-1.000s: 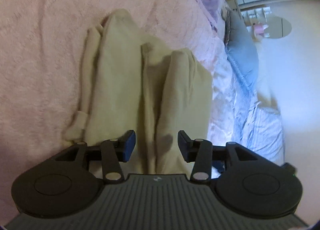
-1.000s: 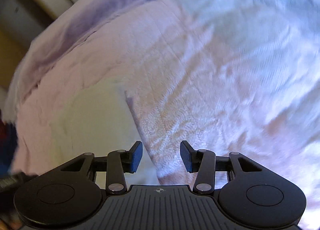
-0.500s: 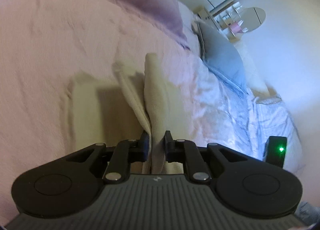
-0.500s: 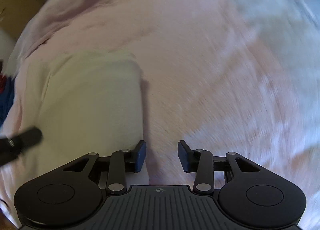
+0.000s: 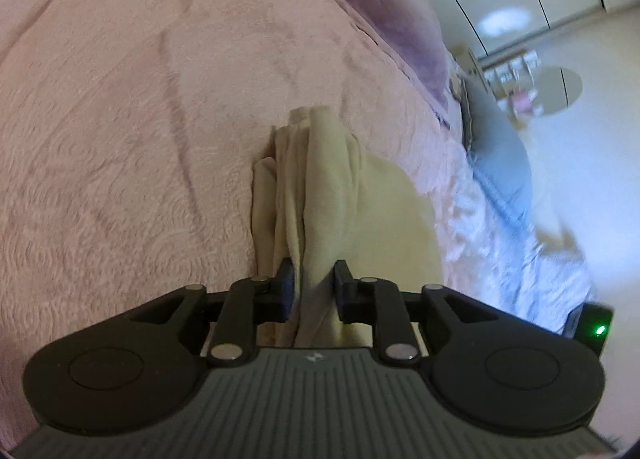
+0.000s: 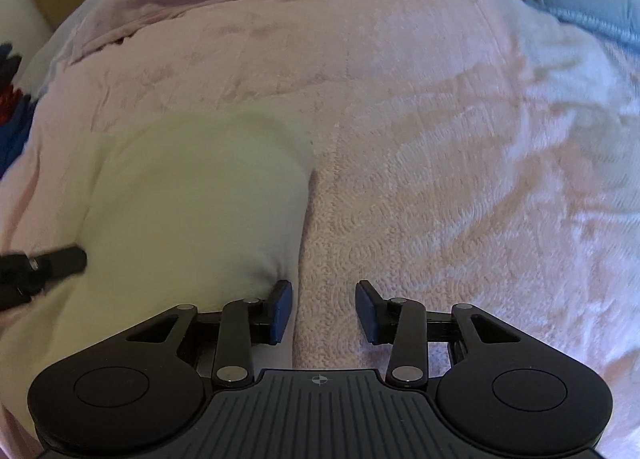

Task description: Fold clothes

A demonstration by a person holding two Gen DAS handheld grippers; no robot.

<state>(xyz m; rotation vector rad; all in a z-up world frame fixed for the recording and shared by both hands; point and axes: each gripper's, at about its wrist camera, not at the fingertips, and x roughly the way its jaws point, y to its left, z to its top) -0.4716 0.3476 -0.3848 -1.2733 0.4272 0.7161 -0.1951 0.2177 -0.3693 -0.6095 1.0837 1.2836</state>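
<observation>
The left gripper (image 5: 313,285) pinches a bunched edge of a cream garment (image 5: 320,187), its fingers pressed in on the gathered cloth, which rises in narrow folds toward the far side of a pink textured blanket (image 5: 120,139). The right gripper (image 6: 323,309) hovers with fingers spread and holding nothing, at the garment's right edge (image 6: 192,211), over the pink blanket (image 6: 440,179). Farther right lies a blue-grey pillow (image 5: 500,155). By appearance a fold is in hand, with one end lifted; the next move likely calls for the free gripper to catch the near corner so the layers travel together and land flat.
</observation>
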